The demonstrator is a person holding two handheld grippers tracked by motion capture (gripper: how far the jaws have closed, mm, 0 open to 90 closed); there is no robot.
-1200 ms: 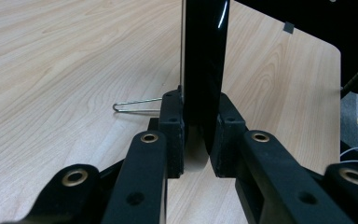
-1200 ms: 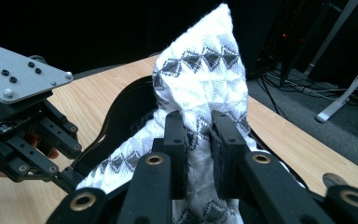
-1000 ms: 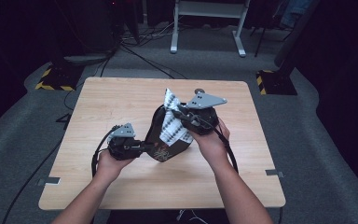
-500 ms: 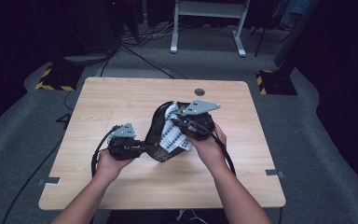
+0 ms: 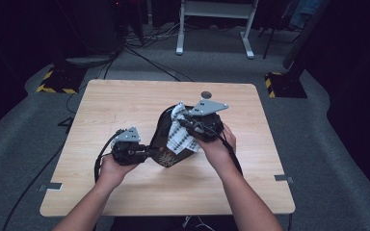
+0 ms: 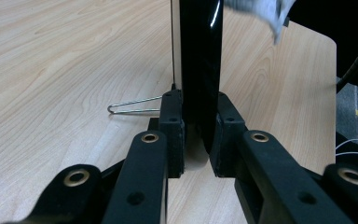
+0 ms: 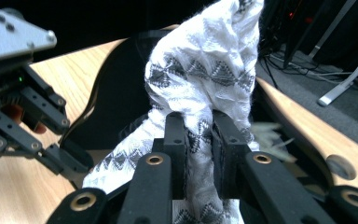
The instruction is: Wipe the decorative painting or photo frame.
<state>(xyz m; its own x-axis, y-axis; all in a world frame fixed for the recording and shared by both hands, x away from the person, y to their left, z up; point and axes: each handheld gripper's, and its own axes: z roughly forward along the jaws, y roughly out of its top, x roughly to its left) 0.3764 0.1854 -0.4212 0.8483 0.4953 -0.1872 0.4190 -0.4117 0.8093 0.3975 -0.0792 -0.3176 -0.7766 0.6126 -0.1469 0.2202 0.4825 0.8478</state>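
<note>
A black bag stands open in the middle of the wooden table. My left gripper is shut on the bag's near edge; in the left gripper view the glossy black wall is pinched between its jaws. My right gripper is shut on a white cloth with a grey zigzag pattern at the bag's mouth. In the right gripper view the cloth bunches up above the jaws, in front of the bag's dark inside. The bottom of the bag is hidden.
A thin wire loop lies on the table beside the bag's edge. A round grommet sits near the table's far edge. Beyond the table are a white desk frame, floor cables and striped floor markers.
The cloth's raised end has come down and now bunches at the bag's mouth. The right gripper shifted slightly with it. The left gripper has kept still on the bag.
</note>
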